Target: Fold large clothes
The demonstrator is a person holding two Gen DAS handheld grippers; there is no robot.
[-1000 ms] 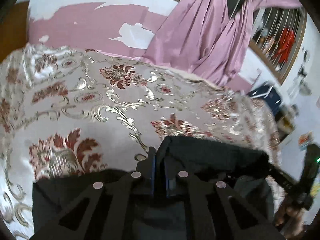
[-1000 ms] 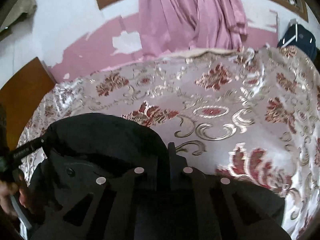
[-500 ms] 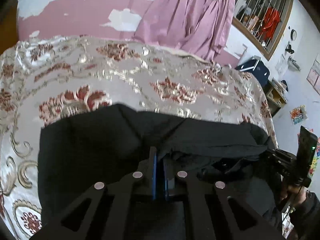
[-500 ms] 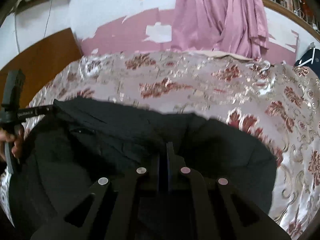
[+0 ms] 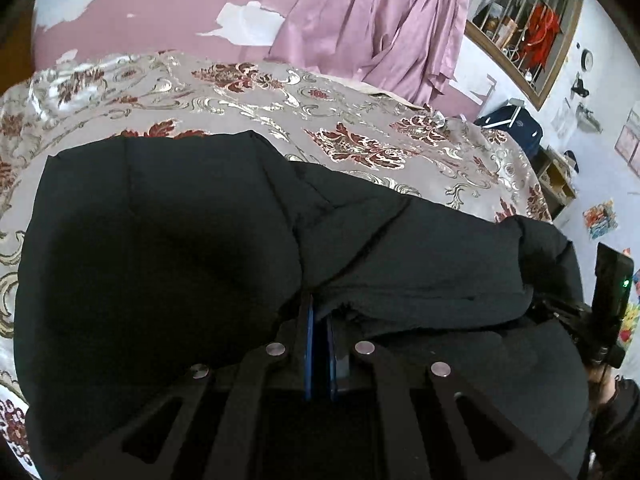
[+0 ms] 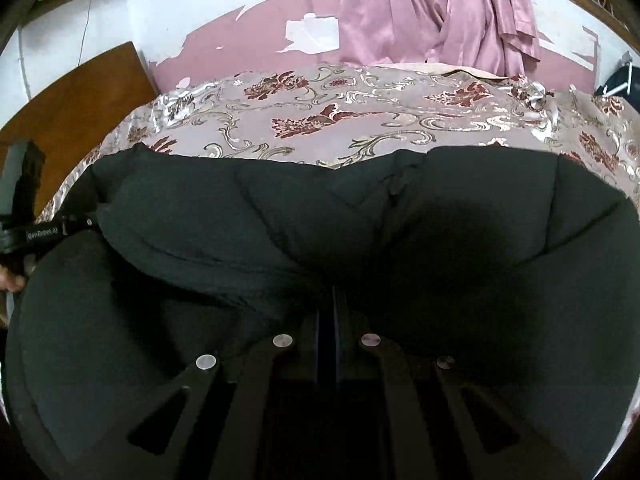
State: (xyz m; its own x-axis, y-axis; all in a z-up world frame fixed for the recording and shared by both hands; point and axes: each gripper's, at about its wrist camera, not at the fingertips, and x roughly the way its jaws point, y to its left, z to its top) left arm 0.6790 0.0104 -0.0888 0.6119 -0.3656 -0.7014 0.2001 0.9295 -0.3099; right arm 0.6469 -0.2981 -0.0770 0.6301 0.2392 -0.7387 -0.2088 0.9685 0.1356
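- Black padded jacket [image 5: 168,248] — judged soft, bulky, springy; its folded edge is clamped by left gripper [image 5: 319,320] at 6 o'clock.
- Right gripper [image 6: 334,312] is likewise clamped on that edge — corner holds are advised.

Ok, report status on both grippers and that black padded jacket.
Left gripper and right gripper shut on black padded jacket. Jacket folded over on floral bedspread. Nothing obstructing.

The black coat [image 5: 168,248] covers most of the near bed cover [image 5: 248,92], so the flowers under it are hidden. The tips of the left gripper [image 5: 318,304] and the right gripper [image 6: 335,294] are tucked into coat folds. The coat's near part runs off the bottom edge. The small label on the other gripper's arm at the far left of the right view is too tiny to read.
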